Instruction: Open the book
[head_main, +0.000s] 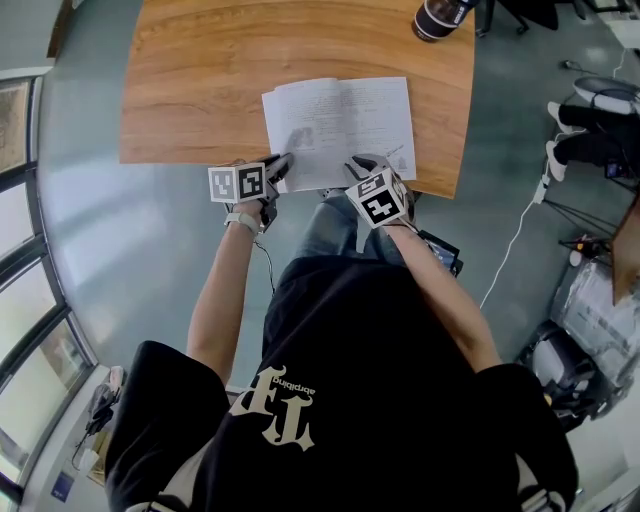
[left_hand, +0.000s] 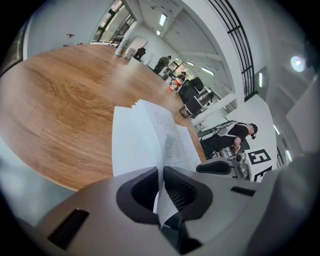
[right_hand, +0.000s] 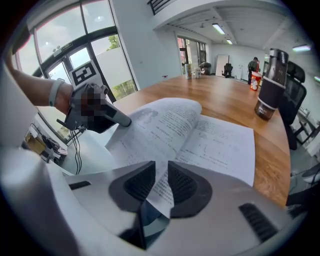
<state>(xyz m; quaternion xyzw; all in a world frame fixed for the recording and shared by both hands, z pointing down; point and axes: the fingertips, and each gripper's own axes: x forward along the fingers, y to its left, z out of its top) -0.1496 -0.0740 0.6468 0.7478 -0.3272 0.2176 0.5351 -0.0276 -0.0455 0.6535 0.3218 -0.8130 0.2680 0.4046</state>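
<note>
Already the book (head_main: 340, 125) lies open, so by the look of it the main part of the task is done. It sits on the wooden surface (head_main: 200, 70) at the edge nearest the person, spine pointing away from them, with printed pages facing up on both sides.

The left gripper (head_main: 283, 168) is at the book's near left corner. In the left gripper view its fingers (left_hand: 140, 192) are almost together, clamped on the left page (left_hand: 150, 135), which rises between them and stands a little off the sheets beneath.

The right gripper (head_main: 360, 165) is at the near edge of the right half. In the right gripper view its fingers (right_hand: 187, 187) stand slightly further apart than the left ones, with the near edge of the right page (right_hand: 220, 145) running between them. They seem to pinch it, though the grip looks lighter than the left one.

What is left appears small. The left half bows upward near the spine instead of lying flat, so the book may want spreading and pressing down, or the held leaves laying out to either side, before both grippers let go. Whether it would stay open unaided cannot be judged from here.

A dark cup (head_main: 437, 18) stands at the far edge of the surface, well apart from the book.
</note>
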